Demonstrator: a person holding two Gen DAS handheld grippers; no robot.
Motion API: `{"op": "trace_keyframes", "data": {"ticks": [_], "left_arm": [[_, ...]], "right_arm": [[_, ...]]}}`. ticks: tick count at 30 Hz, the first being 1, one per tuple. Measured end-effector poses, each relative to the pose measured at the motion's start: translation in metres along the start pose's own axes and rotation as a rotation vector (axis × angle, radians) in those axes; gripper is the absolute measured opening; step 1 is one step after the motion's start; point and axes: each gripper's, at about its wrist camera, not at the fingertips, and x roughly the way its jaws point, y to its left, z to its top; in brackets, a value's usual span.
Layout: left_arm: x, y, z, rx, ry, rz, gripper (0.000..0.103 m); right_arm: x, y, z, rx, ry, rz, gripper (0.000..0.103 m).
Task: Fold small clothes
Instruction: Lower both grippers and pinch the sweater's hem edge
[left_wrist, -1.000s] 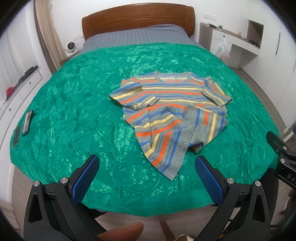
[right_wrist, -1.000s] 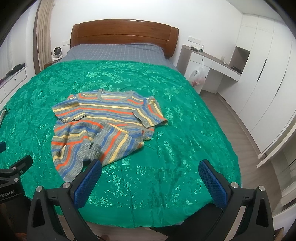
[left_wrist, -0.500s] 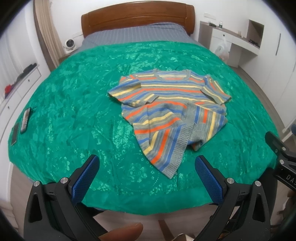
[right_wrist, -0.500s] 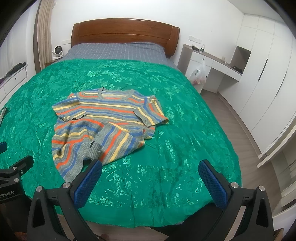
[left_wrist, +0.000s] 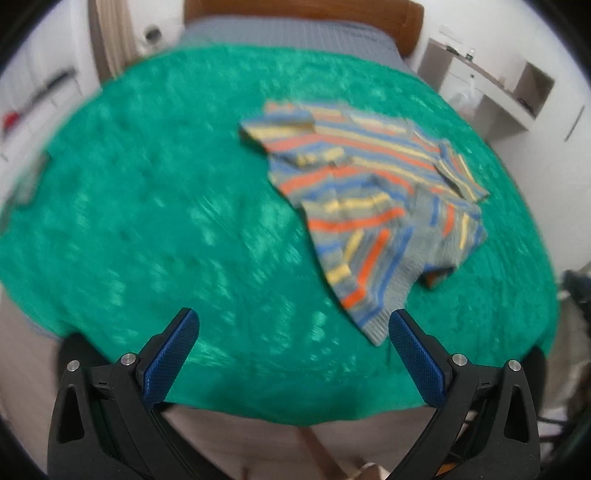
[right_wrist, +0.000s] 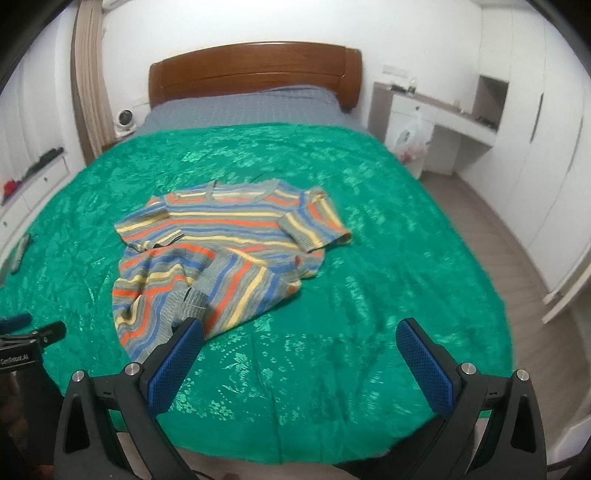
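A small knitted sweater (left_wrist: 373, 195) (right_wrist: 225, 251) with grey, blue, orange and yellow stripes lies rumpled on the green bedspread (left_wrist: 147, 221) (right_wrist: 369, 258), its lower part twisted and folded over. My left gripper (left_wrist: 293, 325) hangs open above the bed's near edge, with the sweater's hem just ahead of its right finger. In the right wrist view my right gripper (right_wrist: 299, 332) also stands open near the front edge, its left finger in front of the sweater's lower hem. Neither gripper holds anything. The left wrist view is blurred by motion.
A wooden headboard (right_wrist: 255, 70) and grey sheet (right_wrist: 243, 107) lie at the far end. A white desk (right_wrist: 443, 110) and wardrobes (right_wrist: 535, 129) stand on the right, drawers (right_wrist: 33, 177) on the left. A remote (right_wrist: 20, 251) rests at the bedspread's left edge.
Both grippers have moved in towards the bed, so the sweater looks larger and nearer. The left view swung left and is now blurred. Both stay open.
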Motion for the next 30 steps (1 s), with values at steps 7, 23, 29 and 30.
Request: {"op": "trace_keyframes", "data": {"ticks": [7,23,29,30], "left_arm": [[0.074,-0.028,-0.006,0.06,0.075,-0.07,0.077],[0.073,0.017,0.005,-0.009,0.107,-0.177,0.004],[0.042,0.057,0.002,0.02,0.121,-0.191,0.004],[0.04,0.062,-0.001,0.033,0.129,-0.185,0.004]], "right_arm": [[0.068,-0.004,-0.011,-0.012,0.125,0.082,0.102],[0.202,0.084,0.032,-0.541,0.25,0.284,0.01],[0.106,0.028,0.013,-0.473,0.174,0.385,0.003],[0.094,0.019,0.004,-0.468,0.185,0.382,0.003]]}}
